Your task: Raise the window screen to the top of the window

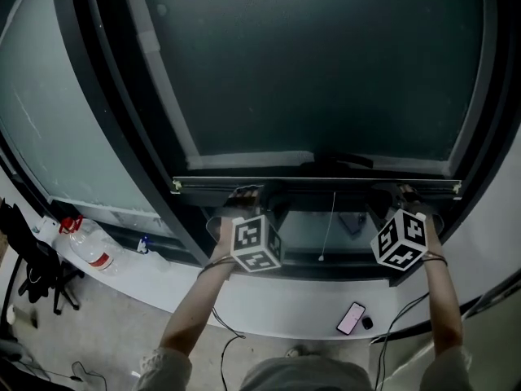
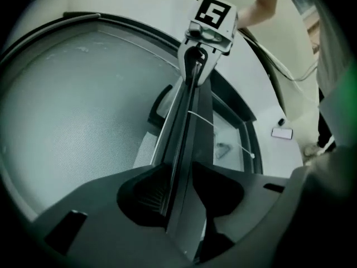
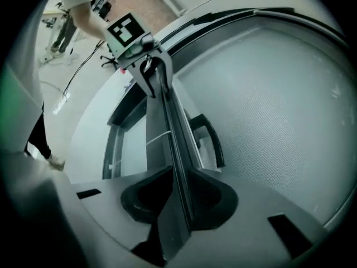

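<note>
Both claws on the screen's bottom bar, screen still low

The window screen [image 1: 326, 63] covers most of the pane. Its bottom bar [image 1: 317, 185] sits just above the lower window frame [image 1: 326, 269], and the pull cord [image 1: 330, 222] dangles below it. The left gripper [image 2: 181, 171] has its jaws spread wide with the bar running right between them, no obvious squeeze. The right gripper [image 3: 179, 175] looks much the same, jaws apart and straddling the bar near its other end. There's a phone [image 1: 352, 318] lying on the sill [image 1: 269, 312].
</note>
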`<move>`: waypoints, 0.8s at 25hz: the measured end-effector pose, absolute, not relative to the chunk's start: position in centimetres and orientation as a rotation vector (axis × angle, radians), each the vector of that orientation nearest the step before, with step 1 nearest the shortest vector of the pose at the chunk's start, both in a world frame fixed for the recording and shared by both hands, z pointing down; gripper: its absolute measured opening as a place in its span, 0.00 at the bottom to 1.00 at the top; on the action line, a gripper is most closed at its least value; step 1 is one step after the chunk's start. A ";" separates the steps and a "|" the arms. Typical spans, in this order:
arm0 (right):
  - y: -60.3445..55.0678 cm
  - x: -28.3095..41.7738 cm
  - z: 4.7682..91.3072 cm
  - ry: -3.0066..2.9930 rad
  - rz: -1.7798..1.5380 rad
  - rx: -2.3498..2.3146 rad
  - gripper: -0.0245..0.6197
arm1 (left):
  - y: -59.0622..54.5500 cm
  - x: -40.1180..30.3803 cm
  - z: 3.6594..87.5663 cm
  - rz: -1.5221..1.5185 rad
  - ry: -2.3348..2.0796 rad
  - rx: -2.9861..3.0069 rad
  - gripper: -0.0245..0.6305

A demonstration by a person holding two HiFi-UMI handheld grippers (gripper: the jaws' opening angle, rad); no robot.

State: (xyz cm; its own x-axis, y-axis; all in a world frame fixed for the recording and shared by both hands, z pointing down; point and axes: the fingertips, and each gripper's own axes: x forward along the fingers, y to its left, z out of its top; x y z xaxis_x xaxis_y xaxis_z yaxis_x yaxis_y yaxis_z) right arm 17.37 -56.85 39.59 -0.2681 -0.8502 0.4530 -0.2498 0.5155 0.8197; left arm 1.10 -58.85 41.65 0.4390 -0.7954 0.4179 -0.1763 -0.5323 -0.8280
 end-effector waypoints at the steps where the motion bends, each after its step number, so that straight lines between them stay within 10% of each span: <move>1: -57.0 18.1 39.9 -1.737 -0.776 0.889 0.17 | -59.0 0.6 41.6 -1.129 0.804 -1.943 0.26; 20: -58.1 20.6 41.5 -1.530 -0.737 0.743 0.15 | -61.2 -4.0 41.9 -1.336 0.778 -1.770 0.11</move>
